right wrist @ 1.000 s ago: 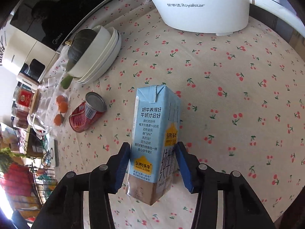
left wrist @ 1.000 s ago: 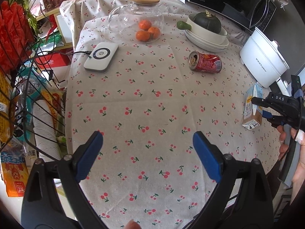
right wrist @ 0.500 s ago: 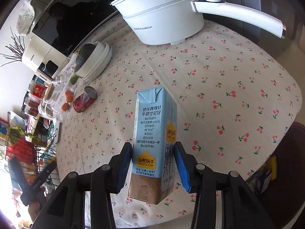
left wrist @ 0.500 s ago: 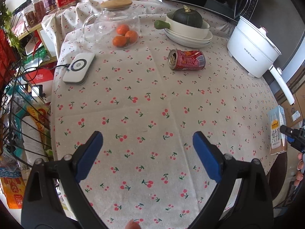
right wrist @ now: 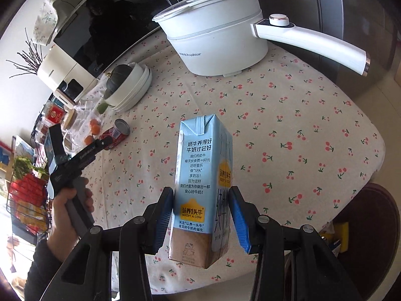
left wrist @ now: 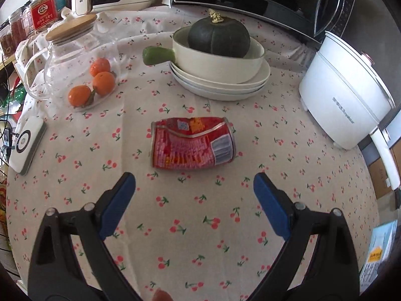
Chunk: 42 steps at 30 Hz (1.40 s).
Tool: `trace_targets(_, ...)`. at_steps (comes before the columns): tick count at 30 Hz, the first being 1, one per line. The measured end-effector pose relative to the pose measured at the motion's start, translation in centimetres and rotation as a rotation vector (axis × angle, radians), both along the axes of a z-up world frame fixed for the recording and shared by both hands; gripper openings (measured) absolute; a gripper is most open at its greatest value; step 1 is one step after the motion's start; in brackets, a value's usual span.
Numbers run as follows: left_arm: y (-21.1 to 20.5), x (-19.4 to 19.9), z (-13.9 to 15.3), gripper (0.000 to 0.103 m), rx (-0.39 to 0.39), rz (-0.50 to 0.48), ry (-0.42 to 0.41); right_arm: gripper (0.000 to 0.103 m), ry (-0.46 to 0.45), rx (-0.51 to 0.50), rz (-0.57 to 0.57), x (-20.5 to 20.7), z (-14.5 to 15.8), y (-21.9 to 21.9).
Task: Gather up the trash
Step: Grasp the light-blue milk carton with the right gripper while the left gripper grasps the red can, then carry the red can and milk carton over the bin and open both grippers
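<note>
A: Start near. What does each gripper do now?

B: The right gripper (right wrist: 201, 215) is clamped on the milk carton (right wrist: 203, 183), its blue pads pressing both sides. The carton stands upright between them and is lifted clear of the tablecloth (right wrist: 300, 130). A second ago it was low over the cloth; now the table edge and a dark chair at 4 o'clock show under it, so the first piece of trash is judged collected and only needs a bin.

A: And the left one?

B: The left gripper (left wrist: 194, 193) has its jaws spread wide with nothing between them. A second ago the red can (left wrist: 193, 143) was small, far away at 1 o'clock in the left wrist view. Now it lies on its side just past the fingertips, at 12 o'clock, crosswise to them. The left hand has come close, so the can is probably the next grab.

A: What is behind the can?

B: At 12 o'clock a green squash (left wrist: 219, 37) in a white pan on plates, at 10 o'clock a glass pot (left wrist: 75, 75) with oranges, at 2 o'clock a white cooker (left wrist: 348, 102).

A: What is unclear?

B: No bin shows in either view. The can looks dented, but its far side is hidden. In the left view, only a corner of the carton shows at 4 o'clock.
</note>
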<state>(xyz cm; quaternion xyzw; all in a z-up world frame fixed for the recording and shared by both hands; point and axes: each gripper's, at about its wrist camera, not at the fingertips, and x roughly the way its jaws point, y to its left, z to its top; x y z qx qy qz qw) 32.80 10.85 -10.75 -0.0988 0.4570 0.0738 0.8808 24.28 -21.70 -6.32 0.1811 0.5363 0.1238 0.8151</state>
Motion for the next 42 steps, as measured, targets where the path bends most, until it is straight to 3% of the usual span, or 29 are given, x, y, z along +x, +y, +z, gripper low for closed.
trace_targets(7, 0.2, 3.4, -1.7, 0.095, -0.01, 0.121, -0.004, 0.046, 0.019, 0.004, -0.009, 0.1, -0.6, -1.5)
trace_targets(10, 0.3, 3.9, -2.1, 0.086, -0.009, 0.115, -0.004, 0.046, 0.025, -0.007, -0.011, 0.1, -0.9, -1.8)
trace_targets(14, 0.1, 3.0, -2.0, 0.085, -0.003, 0.058, -0.004, 0.046, 0.031, -0.03, -0.014, -0.1, -1.2, -2.0)
trace_targets(23, -0.3, -3.7, -0.8, 0.085, 0.005, -0.059, 0.048, 0.046, 0.005, -0.034, -0.03, -1.1, -0.2, -1.8)
trace_targets(31, -0.5, -11.0, 1.5, 0.085, -0.018, -0.103, 0.075, 0.046, -0.03, -0.028, -0.029, -3.7, 1.1, -1.4)
trace_targets(42, -2.8, -19.6, 3.9, 0.085, -0.027, -0.202, 0.05, 0.046, -0.064, -0.051, -0.056, -9.0, 2.2, -3.9)
